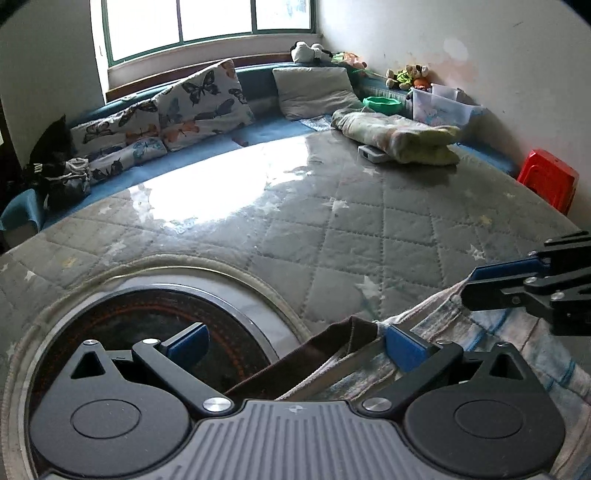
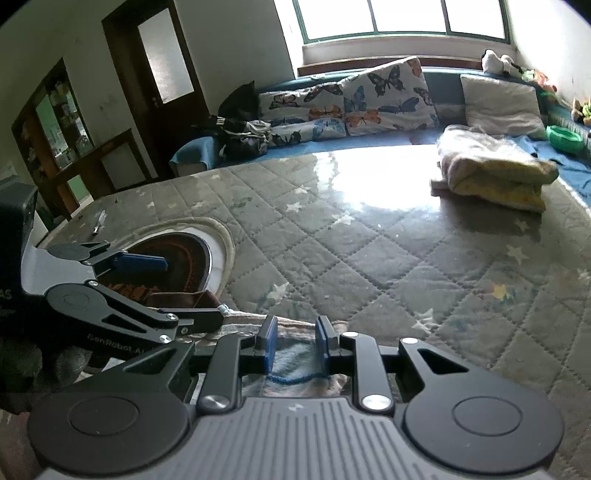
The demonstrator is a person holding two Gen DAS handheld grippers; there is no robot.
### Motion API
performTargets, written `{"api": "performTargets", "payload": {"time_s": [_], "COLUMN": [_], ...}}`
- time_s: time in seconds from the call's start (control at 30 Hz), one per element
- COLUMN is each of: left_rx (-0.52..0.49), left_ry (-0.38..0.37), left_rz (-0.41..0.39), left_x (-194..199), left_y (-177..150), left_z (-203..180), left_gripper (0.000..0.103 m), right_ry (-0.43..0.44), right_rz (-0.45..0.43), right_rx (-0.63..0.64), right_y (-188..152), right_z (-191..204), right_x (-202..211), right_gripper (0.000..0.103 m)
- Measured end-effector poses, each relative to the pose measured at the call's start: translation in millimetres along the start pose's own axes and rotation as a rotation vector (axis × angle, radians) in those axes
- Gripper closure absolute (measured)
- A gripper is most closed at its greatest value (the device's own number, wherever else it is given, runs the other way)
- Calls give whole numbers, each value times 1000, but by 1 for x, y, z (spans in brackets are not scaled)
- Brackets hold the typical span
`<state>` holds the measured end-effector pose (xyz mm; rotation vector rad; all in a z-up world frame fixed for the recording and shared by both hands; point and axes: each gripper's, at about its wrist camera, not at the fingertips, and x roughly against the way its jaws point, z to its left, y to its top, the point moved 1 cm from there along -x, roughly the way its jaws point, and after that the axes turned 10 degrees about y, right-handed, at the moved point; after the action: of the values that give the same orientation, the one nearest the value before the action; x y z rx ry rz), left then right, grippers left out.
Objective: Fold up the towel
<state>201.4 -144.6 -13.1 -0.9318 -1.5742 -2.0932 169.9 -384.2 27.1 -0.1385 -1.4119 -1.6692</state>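
Item: towel (image 1: 443,354), pale with blue stripes and a dark brown layer or border, lying at the near edge of the quilted mattress (image 1: 369,221), just beside a round inset with a dark patterned centre (image 1: 147,317).

Left tongs (image 1: 295,339): spread wide, low over the towel's brown edge, nothing pinched; judged to be lining up on that edge for a grasp.

Right tongs (image 2: 293,343): narrowed, fingers close on either side of a raised bit of striped cloth. Whether they actually pinch it cannot be told. Likely taking the opposite edge so both edges can be lifted together.

Pose: both tools are level and point across the bed toward the window (image 1: 207,18), side by side, left slightly ahead.

Beyond: folded blanket (image 1: 402,138), butterfly pillows (image 1: 199,103).
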Motion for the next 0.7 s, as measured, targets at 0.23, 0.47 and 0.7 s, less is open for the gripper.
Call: {"api": "performTargets", "payload": {"time_s": [0.23, 0.47, 0.7], "left_rx": [-14, -58, -87], "left_ry": [-61, -132, -141], "left_rz": [-17, -35, -52], "left_x": [37, 78, 106], "left_y": [-17, -46, -76], "left_z": [-6, -19, -26], "left_gripper": [0, 0, 0], "right_ry": [12, 23, 34], "right_rz": [2, -14, -13], "right_rx": [33, 23, 10], "right_y": [-16, -42, -64], "right_z": [18, 36, 46], "right_x": [34, 65, 67], "right_gripper": [81, 81, 81]}}
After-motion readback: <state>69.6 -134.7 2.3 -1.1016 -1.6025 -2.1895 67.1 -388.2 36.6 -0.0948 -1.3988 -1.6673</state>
